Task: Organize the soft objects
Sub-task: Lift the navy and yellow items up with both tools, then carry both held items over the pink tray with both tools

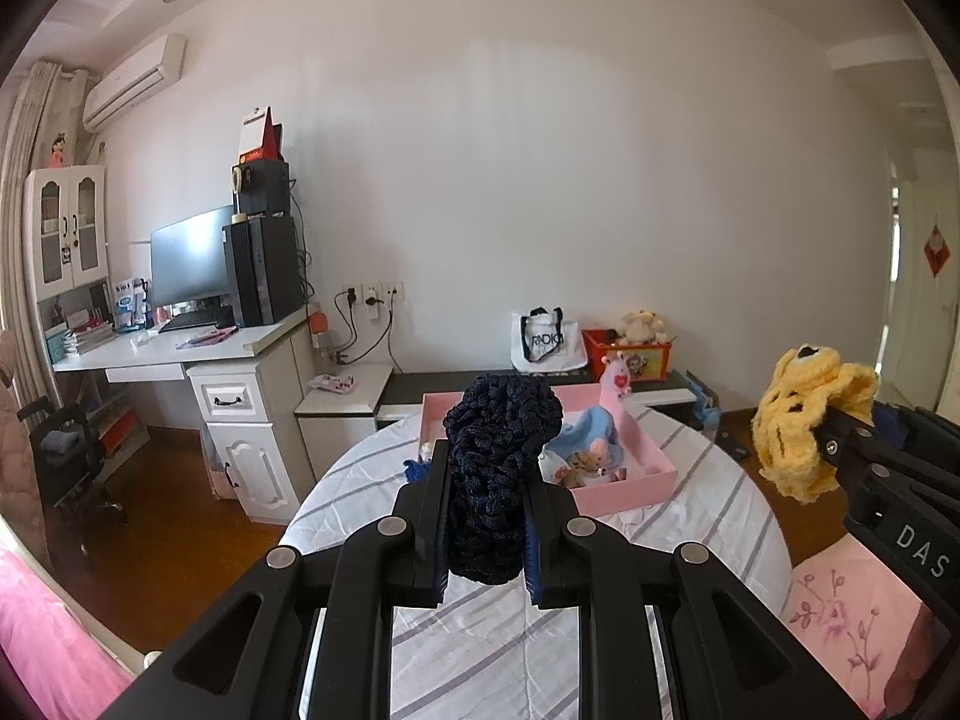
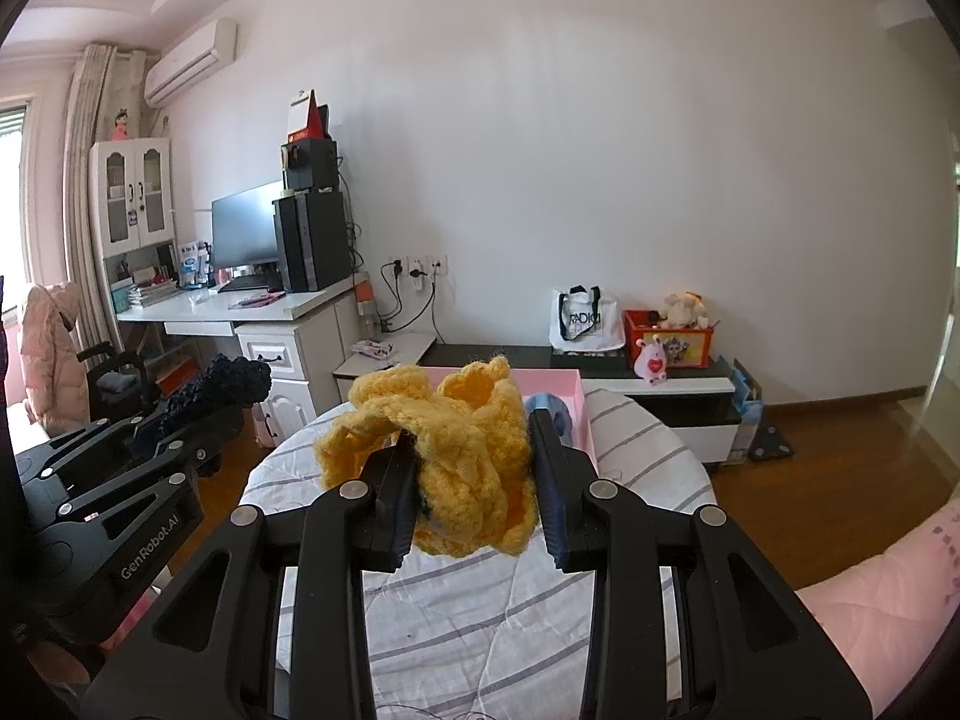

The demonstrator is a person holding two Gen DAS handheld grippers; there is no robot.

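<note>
My left gripper [image 1: 487,468] is shut on a dark navy crocheted piece [image 1: 498,456], held upright above the striped round table [image 1: 708,516]. In the right wrist view the same navy piece [image 2: 222,387] shows at the left, in the left gripper [image 2: 207,402]. My right gripper [image 2: 474,438] is shut on a yellow crocheted piece [image 2: 456,450], which bulges out between and above the pads. From the left wrist view that yellow piece [image 1: 804,420] hangs at the right. Behind both stands a pink box [image 1: 630,483] holding a blue cloth [image 1: 591,429] and small plush toys.
A pink giraffe toy [image 1: 615,381] stands at the box's far side. Beyond the table a low cabinet [image 2: 690,387] carries a white tote bag [image 2: 582,318] and a red toy box [image 2: 669,339]. A white desk [image 1: 180,348] with monitor stands left. Pink bedding [image 2: 876,612] lies near right.
</note>
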